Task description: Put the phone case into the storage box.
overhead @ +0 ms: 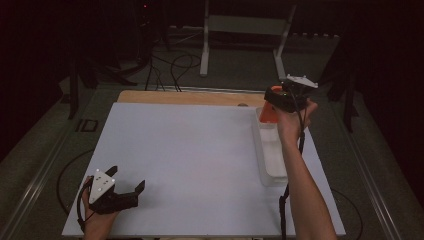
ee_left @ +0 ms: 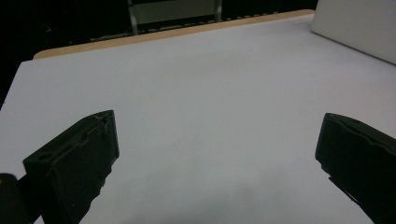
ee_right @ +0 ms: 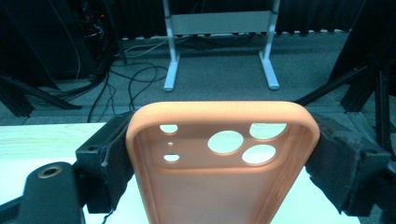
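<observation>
While the right tongs [ee_right: 219, 163] clamp an orange phone case [ee_right: 219, 158] by its sides, raised over the clear tray [overhead: 270, 165] at two o'clock, forearm stretched forward, the left tongs [overhead: 125, 187] rest wide on the white counter [overhead: 190, 160] at seven o'clock.

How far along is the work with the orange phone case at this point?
Done: the right gripper is shut on the orange phone case, holding it in the air above the far end of the clear tray. In hand: carrying the case. Left: setting it down somewhere; the left gripper rests open and empty on the white table.
</observation>
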Available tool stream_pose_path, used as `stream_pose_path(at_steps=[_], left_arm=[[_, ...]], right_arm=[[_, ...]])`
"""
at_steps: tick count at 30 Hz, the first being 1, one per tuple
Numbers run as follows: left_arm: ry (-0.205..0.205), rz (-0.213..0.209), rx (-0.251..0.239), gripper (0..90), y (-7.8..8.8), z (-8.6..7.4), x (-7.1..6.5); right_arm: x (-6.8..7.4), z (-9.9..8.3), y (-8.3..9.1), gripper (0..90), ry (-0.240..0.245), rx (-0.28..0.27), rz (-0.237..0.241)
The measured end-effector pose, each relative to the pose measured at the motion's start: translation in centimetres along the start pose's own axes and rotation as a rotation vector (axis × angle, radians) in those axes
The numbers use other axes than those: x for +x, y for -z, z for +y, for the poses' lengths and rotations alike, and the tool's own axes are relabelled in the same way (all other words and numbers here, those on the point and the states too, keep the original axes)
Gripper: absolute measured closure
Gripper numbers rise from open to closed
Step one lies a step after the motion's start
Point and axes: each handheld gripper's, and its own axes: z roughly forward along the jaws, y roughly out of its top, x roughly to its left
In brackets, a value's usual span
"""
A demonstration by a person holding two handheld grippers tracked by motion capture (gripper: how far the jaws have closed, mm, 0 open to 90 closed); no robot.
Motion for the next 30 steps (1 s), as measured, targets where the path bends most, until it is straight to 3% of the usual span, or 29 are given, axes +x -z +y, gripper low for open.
stream_pose_path(at_steps=[30], left_arm=[[0.010,0.009,-0.013,0.6,0.3,0.0,0.3]], right_arm=[[0.3,-1.1,-2.6,15.9,0.006,0.045,-0.025]])
